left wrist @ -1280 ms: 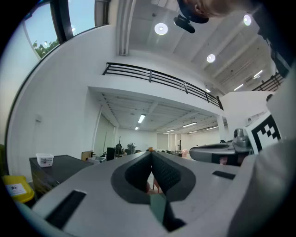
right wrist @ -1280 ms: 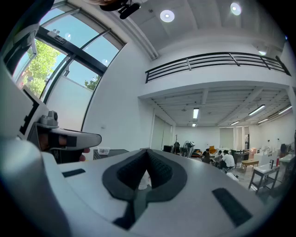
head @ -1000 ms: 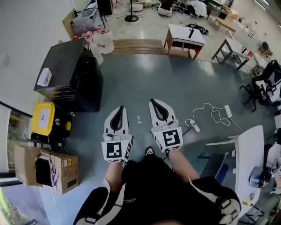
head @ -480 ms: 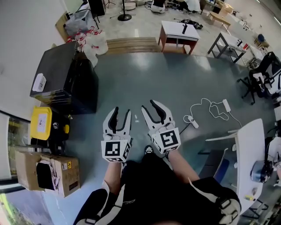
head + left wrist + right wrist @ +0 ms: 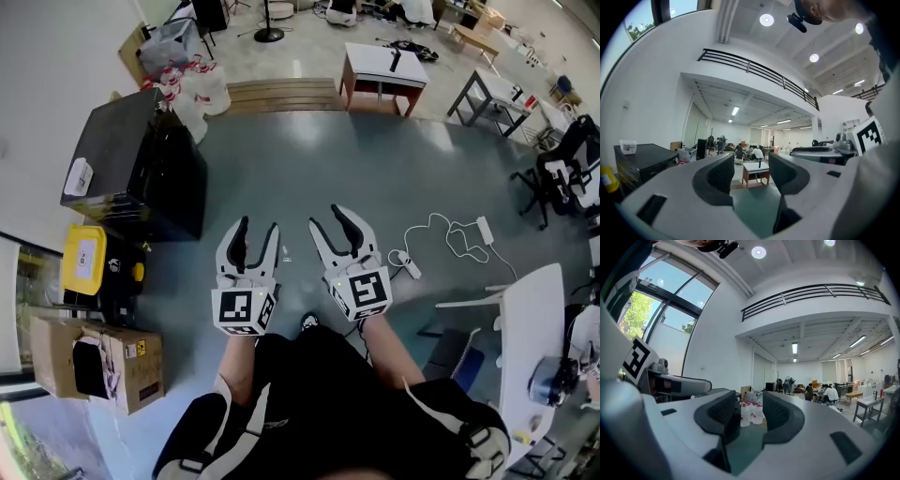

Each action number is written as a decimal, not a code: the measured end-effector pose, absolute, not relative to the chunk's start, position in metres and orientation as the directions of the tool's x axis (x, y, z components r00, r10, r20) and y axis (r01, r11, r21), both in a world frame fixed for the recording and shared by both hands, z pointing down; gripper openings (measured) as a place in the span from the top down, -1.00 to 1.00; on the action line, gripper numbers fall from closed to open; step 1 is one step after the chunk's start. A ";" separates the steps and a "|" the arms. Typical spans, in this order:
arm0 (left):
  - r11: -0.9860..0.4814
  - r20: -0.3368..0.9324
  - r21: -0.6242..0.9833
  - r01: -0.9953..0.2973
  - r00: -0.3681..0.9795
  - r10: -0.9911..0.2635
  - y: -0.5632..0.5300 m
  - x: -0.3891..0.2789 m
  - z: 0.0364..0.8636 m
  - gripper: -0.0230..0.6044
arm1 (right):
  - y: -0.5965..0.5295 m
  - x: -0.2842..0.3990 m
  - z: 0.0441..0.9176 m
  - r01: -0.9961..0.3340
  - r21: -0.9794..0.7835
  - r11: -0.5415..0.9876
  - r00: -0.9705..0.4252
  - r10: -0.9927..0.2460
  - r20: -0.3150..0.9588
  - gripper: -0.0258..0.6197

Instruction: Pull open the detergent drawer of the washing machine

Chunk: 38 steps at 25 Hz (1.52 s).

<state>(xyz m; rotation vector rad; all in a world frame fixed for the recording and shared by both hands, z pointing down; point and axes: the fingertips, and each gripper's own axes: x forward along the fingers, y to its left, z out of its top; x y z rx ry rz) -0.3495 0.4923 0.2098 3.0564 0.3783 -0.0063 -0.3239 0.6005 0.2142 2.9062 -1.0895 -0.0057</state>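
**Both grippers opening over bare floor, well away from the black appliance**

At the far left in the head view, an open cardboard box (image 5: 112, 361) stands on the floor with something dark inside it. Behind it is a yellow-lidded bin (image 5: 82, 261), its lid shut and bearing a white label. Next comes a black box-shaped appliance (image 5: 131, 169) with a small white tub (image 5: 78, 176) on top. I cannot tell whether this is the washing machine, and no view shows a detergent drawer. It stands ahead of and to the left of both sets of jaws, well apart from them. Past its far corner sit tied white plastic bags (image 5: 192, 89) with red print.

The left gripper (image 5: 257, 228) is held level. Its jaws are opening, and its own view (image 5: 750, 164) shows only floor and the distant room between them. Just beside it, the right gripper (image 5: 326, 217) is also level, its jaws likewise opening and grasping nothing. Its view (image 5: 751, 411) shows the white bags far off through the gap.

Farther right, a power strip with a white cable (image 5: 450, 239) lies on the floor, near a white table (image 5: 534, 319).
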 end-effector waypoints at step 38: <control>-0.977 0.039 0.146 0.153 0.986 0.161 0.244 0.003 0.247 -0.14 | 0.379 0.026 0.242 -0.724 0.029 -0.689 0.687 -0.716 0.124 -0.11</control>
